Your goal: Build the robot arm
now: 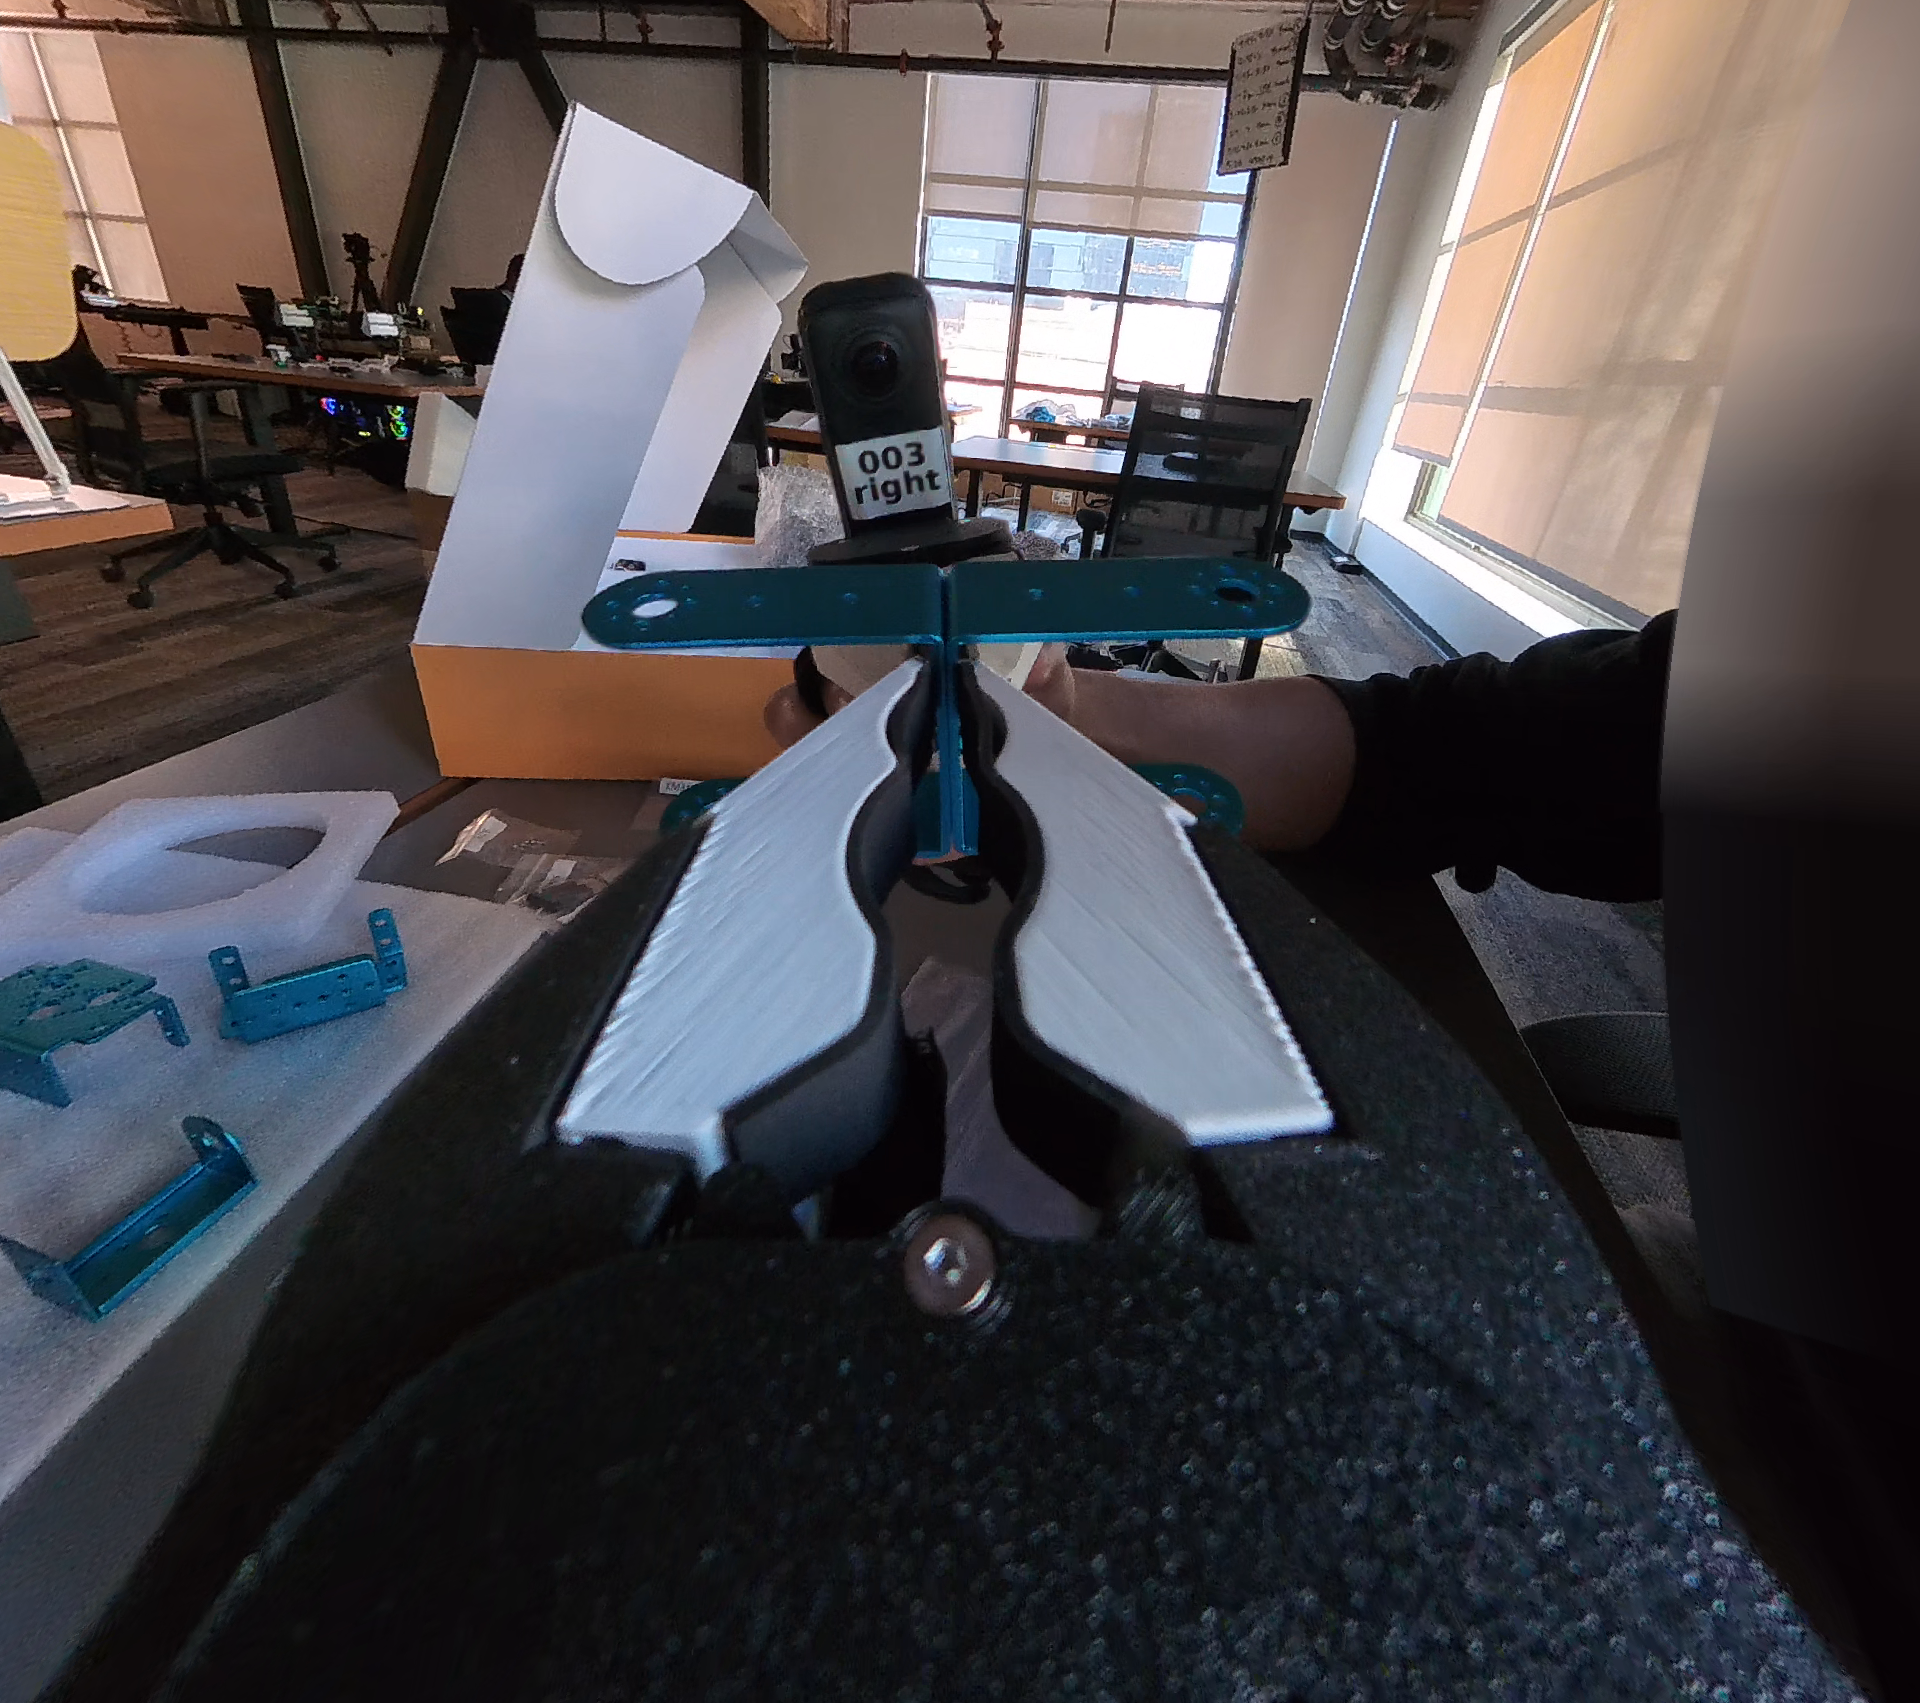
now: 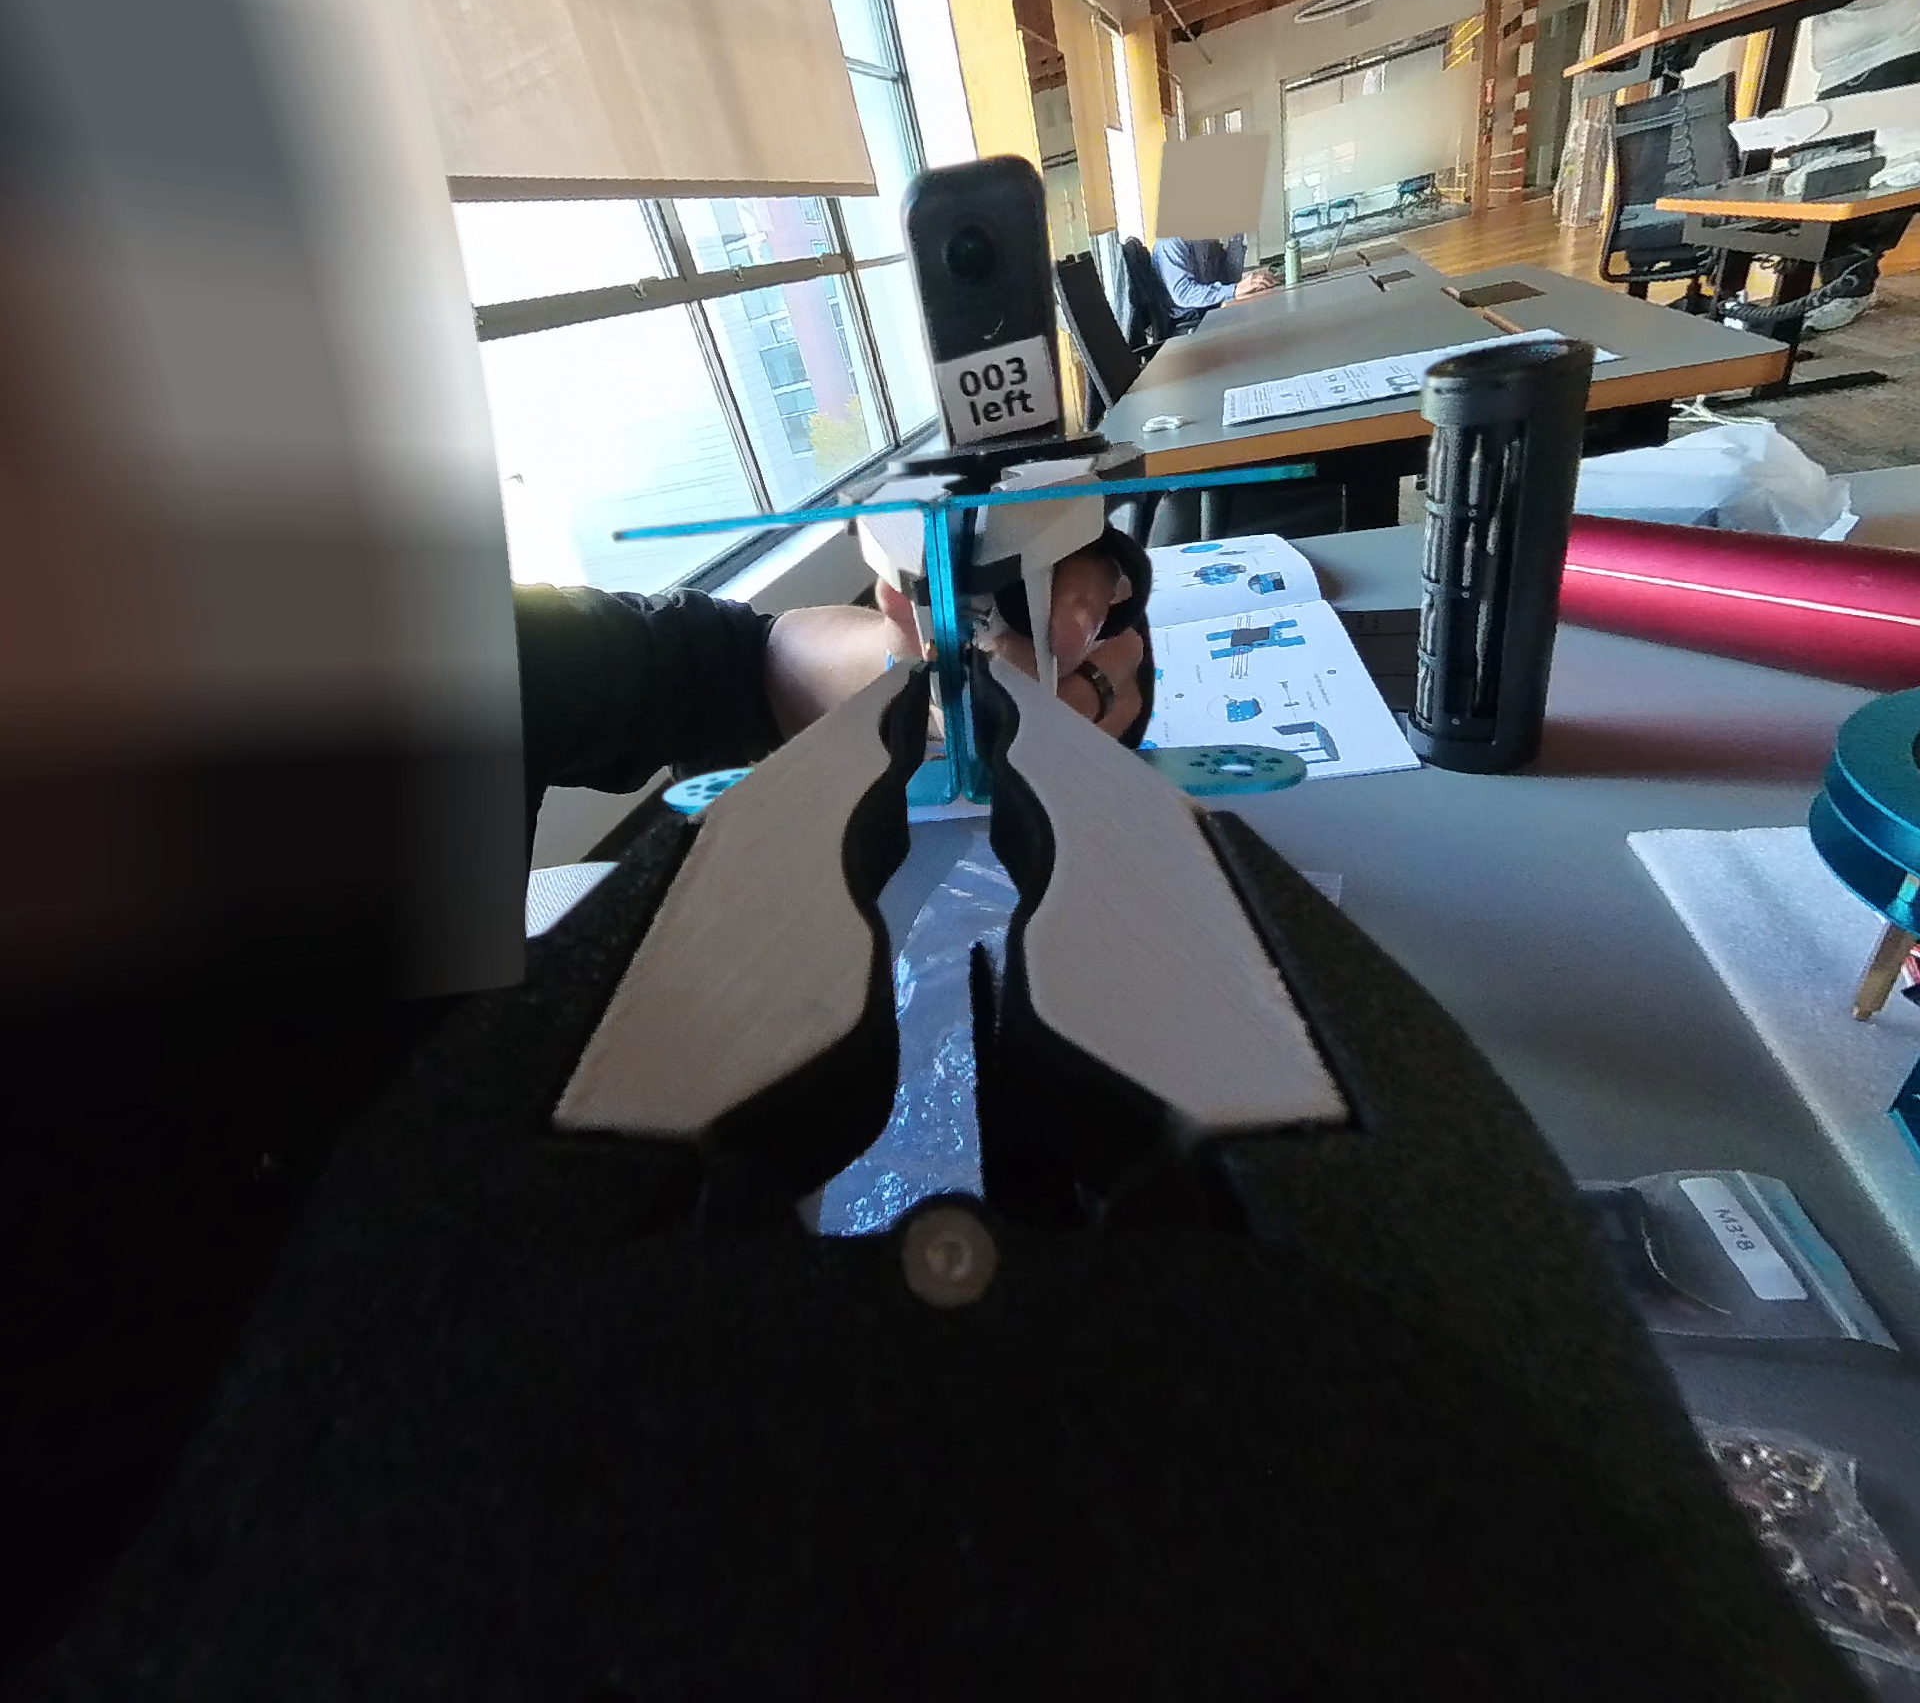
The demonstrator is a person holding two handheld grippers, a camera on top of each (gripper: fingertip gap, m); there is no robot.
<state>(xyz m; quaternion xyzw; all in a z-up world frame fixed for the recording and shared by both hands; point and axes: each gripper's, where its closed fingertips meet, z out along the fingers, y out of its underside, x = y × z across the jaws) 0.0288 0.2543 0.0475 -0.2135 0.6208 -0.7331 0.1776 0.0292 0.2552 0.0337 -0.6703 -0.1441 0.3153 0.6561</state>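
Teal brackets [image 1: 940, 614], two back-to-back, held mid-air above table [image 2: 1455, 822]. Left gripper [image 1: 943, 697] & right gripper [image 2: 951, 697] face each other, jaws of both closed tight on upright flanges. Spare brackets [image 1: 307, 988] lie near left on foam.

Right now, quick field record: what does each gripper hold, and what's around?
left gripper: shut on blue brackets, two held back to back
right gripper: shut on the same brackets, from the opposite side
near left: loose blue U-brackets on white foam, open orange box
near right: open booklet, black cylinder, red tube
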